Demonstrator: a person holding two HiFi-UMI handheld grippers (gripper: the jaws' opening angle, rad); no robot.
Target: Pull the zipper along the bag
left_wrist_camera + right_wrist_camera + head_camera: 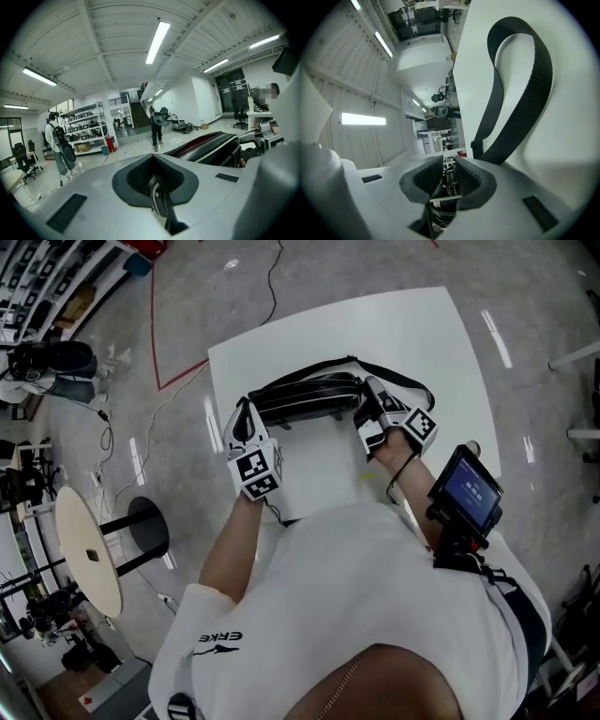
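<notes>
A long black bag (305,397) lies across the white table (412,334), and its webbing strap (534,93) loops over the tabletop behind it. My left gripper (246,418) is at the bag's left end. In the left gripper view it (157,185) is shut on a black tab with white stitching (159,199), and the bag (211,147) shows red lining along its top. My right gripper (367,413) is at the bag's right end. Its jaws (449,180) stand a little apart, and a stitched black tab (449,187) lies between them without being pressed.
The person's right forearm carries a screen device (466,491). A round side table (89,549) stands on the floor at the left, near cables and a red tape line. Two people (58,147) (156,129) stand far off by shelving.
</notes>
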